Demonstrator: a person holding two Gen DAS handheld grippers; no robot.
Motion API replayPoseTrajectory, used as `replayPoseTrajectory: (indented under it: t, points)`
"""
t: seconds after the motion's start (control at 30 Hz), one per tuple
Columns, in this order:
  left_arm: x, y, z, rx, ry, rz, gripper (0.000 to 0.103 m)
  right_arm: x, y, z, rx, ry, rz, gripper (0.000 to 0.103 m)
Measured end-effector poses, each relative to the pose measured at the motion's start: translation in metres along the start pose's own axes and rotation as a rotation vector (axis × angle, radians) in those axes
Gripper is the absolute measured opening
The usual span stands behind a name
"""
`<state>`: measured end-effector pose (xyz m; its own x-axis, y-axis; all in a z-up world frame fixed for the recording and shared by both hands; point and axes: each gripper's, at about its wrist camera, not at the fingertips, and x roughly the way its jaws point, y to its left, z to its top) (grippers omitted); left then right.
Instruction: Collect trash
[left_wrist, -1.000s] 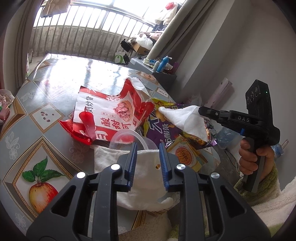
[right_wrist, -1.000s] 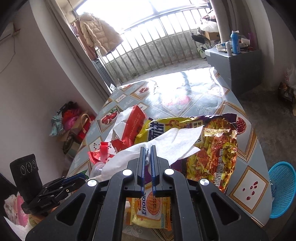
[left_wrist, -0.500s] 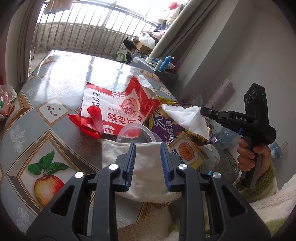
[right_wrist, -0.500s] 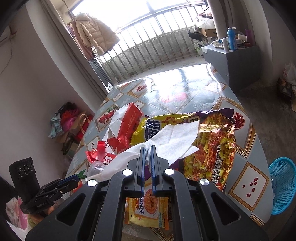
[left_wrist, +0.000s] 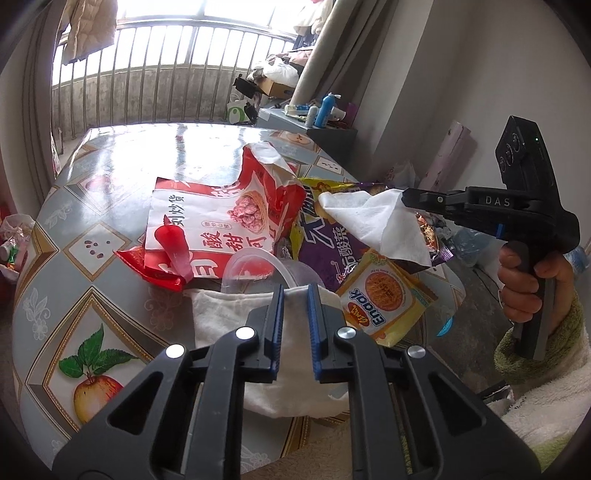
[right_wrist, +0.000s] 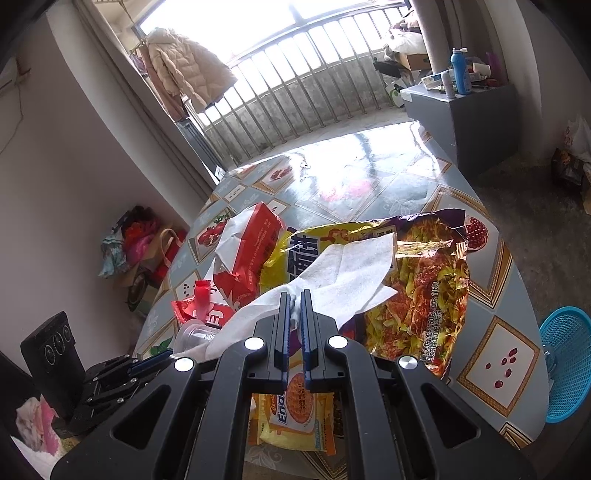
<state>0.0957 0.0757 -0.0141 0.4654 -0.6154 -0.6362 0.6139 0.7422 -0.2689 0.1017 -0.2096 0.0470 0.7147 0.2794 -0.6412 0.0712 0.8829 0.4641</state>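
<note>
My right gripper (right_wrist: 294, 295) is shut on a white tissue (right_wrist: 343, 273) and holds it above the snack wrappers; it also shows in the left wrist view (left_wrist: 406, 199) with the tissue (left_wrist: 384, 225) hanging from it. My left gripper (left_wrist: 295, 290) is open, its fingers over a white cloth bag (left_wrist: 236, 321) at the table's near edge. A clear plastic cup (left_wrist: 258, 269) lies at the bag's mouth. A red snack bag (left_wrist: 221, 218), a purple-yellow wrapper (right_wrist: 417, 295) and a yellow noodle packet (left_wrist: 384, 299) lie on the table.
The table (left_wrist: 122, 162) has a fruit-patterned cover. A blue basket (right_wrist: 565, 362) stands on the floor to its right. A grey cabinet (right_wrist: 465, 114) with bottles stands beyond. Bags lie on the floor at the left (right_wrist: 136, 243).
My right gripper has lifted the tissue a little higher and nearer. My left gripper has moved forward over the cloth bag, its jaws slightly narrower.
</note>
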Motion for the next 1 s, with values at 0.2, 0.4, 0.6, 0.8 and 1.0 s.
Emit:
replayPoseTrajectory:
  t: [0.2, 0.4, 0.6, 0.8, 1.0]
  points:
    - [-0.001, -0.001, -0.001, 0.015, 0.000, -0.002, 0.007, 0.001, 0.000, 0.000, 0.001, 0.000, 0.002, 0.006]
    - [-0.008, -0.003, 0.002, 0.016, -0.017, -0.012, 0.007, 0.000, -0.001, 0.000, 0.000, 0.000, 0.002, 0.006]
    - [-0.015, -0.001, 0.006, 0.012, -0.040, -0.019, 0.004, 0.000, -0.001, 0.000, 0.001, 0.000, 0.002, 0.006]
    - [-0.031, 0.003, 0.016, -0.002, -0.091, -0.023, 0.003, 0.000, -0.001, 0.001, 0.003, -0.004, 0.003, 0.006]
    - [-0.051, 0.011, 0.030, -0.030, -0.154, -0.025, 0.003, -0.006, 0.000, 0.004, 0.012, -0.025, 0.014, 0.006]
